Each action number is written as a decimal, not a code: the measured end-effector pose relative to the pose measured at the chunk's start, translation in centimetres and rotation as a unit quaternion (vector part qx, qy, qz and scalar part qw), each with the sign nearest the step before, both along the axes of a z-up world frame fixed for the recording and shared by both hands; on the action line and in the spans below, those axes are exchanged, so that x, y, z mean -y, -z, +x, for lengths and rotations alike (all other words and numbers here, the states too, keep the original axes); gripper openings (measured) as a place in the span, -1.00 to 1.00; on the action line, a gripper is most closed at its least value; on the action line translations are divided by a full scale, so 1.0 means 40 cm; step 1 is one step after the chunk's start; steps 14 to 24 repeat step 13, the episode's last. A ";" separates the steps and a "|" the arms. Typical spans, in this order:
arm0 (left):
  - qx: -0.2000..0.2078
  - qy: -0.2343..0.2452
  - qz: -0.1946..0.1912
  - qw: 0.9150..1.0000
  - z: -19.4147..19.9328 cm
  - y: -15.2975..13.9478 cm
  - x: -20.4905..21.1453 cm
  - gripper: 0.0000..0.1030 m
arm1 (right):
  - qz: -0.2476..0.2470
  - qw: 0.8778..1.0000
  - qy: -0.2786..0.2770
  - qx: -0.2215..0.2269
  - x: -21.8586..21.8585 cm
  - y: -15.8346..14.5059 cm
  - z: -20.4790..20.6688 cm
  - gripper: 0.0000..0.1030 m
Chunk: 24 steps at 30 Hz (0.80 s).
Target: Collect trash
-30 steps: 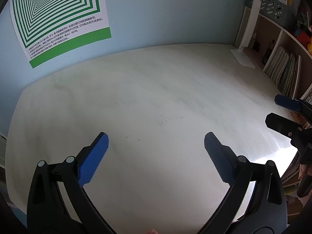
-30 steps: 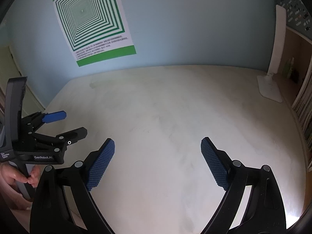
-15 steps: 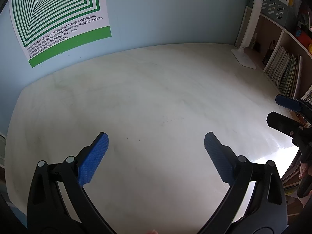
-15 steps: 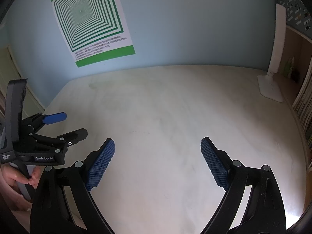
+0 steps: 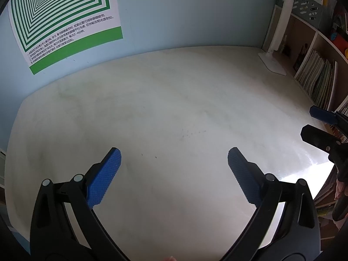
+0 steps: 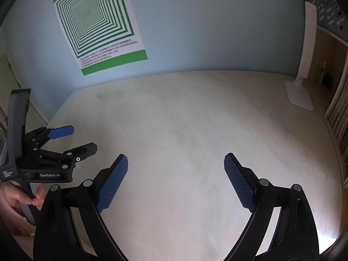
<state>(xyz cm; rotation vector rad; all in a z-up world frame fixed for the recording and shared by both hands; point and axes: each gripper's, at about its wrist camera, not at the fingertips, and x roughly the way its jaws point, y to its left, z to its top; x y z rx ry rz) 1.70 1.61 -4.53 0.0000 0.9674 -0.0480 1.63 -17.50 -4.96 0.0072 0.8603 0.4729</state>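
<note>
Both tongs, left (image 5: 174,163) and right (image 6: 176,165), gape over the pale desk (image 5: 174,100).

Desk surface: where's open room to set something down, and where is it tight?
The desk is bare from the poster wall to the open left gripper and right gripper. Tightest: far right corner, with the lamp base beside the bookshelf.
</note>
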 end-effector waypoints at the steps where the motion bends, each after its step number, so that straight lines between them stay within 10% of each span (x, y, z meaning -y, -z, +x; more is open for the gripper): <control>1: -0.001 0.000 0.001 1.000 0.002 0.002 -0.001 0.87 | 0.000 1.000 0.001 -0.001 0.001 0.001 0.000 0.73; 24: -0.014 0.006 0.008 1.000 0.015 0.024 0.005 0.87 | -0.002 1.000 0.006 -0.007 0.004 0.007 0.008 0.73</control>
